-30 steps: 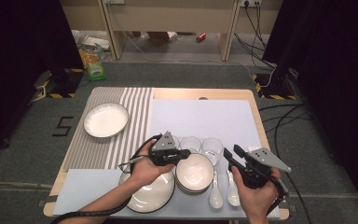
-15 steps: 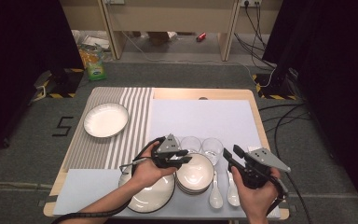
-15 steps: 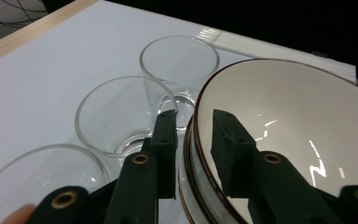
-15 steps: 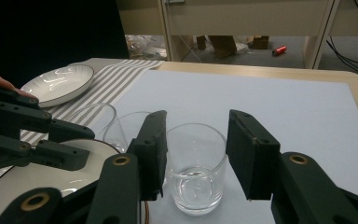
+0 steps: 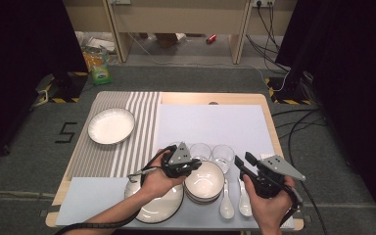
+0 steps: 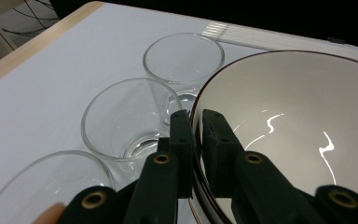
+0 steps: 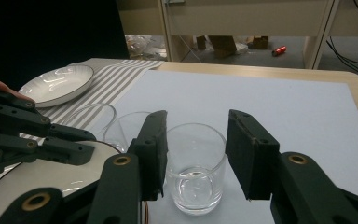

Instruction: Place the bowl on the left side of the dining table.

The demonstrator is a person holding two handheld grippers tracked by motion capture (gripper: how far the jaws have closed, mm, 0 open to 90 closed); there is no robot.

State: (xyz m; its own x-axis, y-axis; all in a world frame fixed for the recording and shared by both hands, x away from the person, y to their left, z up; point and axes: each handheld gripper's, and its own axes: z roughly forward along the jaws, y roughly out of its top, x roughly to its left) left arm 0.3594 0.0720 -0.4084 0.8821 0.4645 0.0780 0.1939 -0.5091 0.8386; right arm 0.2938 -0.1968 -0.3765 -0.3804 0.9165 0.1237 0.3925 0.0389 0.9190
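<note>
At the bottom of the high view, the left gripper (image 5: 192,165) sits just left of centre with its jaws clamped on the near-left rim of the top bowl (image 5: 204,179) of a small stack; they have just been closing, and in the left gripper view the two black jaws pinch the dark-edged rim of the bowl (image 6: 289,135), one inside and one outside. The left gripper's hand (image 5: 157,180) lies over a large plate (image 5: 166,208) at the lower centre-left. At the lower right, the right gripper (image 5: 244,166) hovers with its jaws apart, holding nothing; in the right gripper view they frame a glass (image 7: 195,164) standing on the mat without touching it. Two white spoons (image 5: 226,205) lie just right of the bowl stack, below that gripper. Just above the bowls stand three clear glasses (image 5: 223,155) in a row, also seen lined up at the left of the left gripper view. They rest on a pale blue mat (image 5: 210,122) filling the middle of the frame. Farther up at the left, a white plate (image 5: 110,126) sits on a striped cloth (image 5: 142,117).
</note>
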